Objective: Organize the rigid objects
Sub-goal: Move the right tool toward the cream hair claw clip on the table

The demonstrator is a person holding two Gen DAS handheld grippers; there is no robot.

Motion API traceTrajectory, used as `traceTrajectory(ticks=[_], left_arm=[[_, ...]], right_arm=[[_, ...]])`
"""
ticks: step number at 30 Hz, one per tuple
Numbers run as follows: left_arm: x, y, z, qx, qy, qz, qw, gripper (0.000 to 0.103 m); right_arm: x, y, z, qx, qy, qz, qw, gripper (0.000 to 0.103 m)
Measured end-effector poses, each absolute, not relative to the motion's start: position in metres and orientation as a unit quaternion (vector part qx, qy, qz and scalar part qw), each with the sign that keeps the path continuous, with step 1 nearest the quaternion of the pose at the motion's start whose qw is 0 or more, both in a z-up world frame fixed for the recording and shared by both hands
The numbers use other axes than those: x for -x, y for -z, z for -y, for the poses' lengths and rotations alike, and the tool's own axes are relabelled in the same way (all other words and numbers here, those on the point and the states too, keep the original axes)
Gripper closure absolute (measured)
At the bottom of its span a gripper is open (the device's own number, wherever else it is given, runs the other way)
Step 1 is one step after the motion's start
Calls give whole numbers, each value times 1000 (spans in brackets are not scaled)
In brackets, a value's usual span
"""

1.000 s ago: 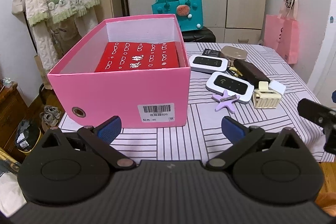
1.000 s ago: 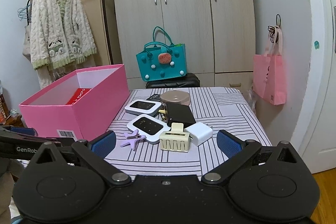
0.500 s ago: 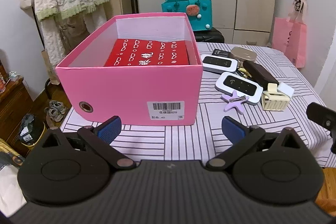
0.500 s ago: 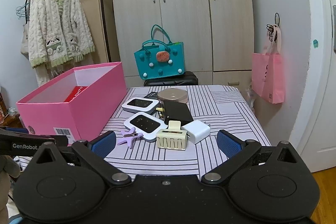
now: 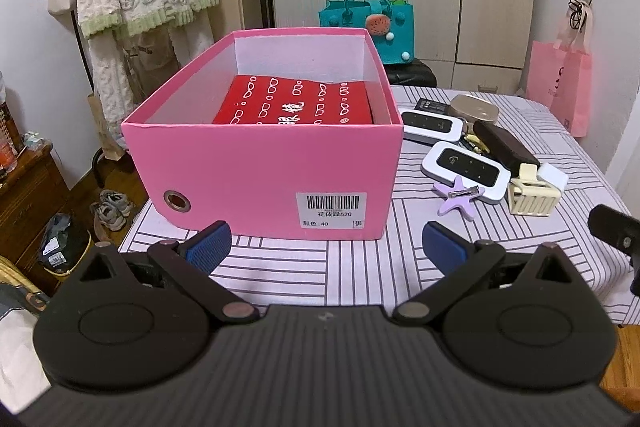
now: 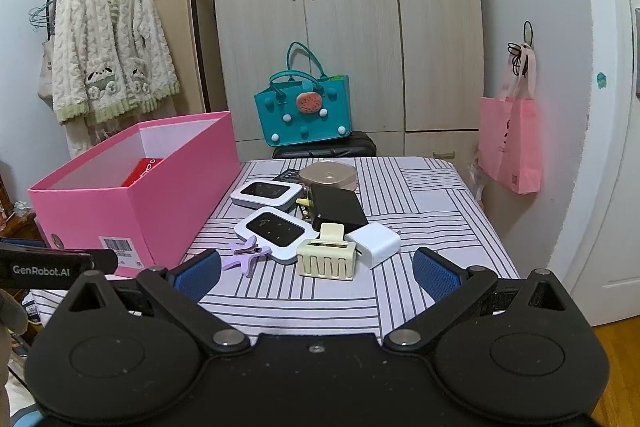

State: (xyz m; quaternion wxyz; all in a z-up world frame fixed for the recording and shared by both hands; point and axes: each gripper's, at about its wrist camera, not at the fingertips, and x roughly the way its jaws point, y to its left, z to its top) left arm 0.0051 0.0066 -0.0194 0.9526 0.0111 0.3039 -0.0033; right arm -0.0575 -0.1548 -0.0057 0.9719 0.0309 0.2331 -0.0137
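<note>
we hold two grippers over the near edge of the striped surface (image 6: 420,211), and both have their fingers spread wide with nothing between them: the left gripper (image 5: 326,247) faces the near end of the one pink box (image 5: 264,167), the right gripper (image 6: 316,271) faces the loose pile. the box stands on the left part of the surface, lid off, with one red packet (image 5: 296,103) lying flat inside it.

to the right of the box we count eight loose things close together. two white routers with black faces lie one behind the other, the far one (image 6: 266,193) and the near one (image 6: 276,229). one purple star clip (image 6: 246,255) touches the near router's left edge. one cream claw clip (image 6: 326,259) sits nearest the right gripper, with one white plug (image 6: 374,243) just to its right. one black case (image 6: 336,209) lies behind them, one tan case (image 6: 328,177) further back, and one small dark block (image 6: 287,175) at the far left of the pile.
</note>
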Motion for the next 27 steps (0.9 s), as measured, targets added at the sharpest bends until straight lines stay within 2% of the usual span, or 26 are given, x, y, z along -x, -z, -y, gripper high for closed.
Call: traceTrajectory(ticks=[27], left_arm=[[-9,25,-6,-12,-5,-307,952,1]], right_arm=[[54,14,153,-28,4,-246,969,0]])
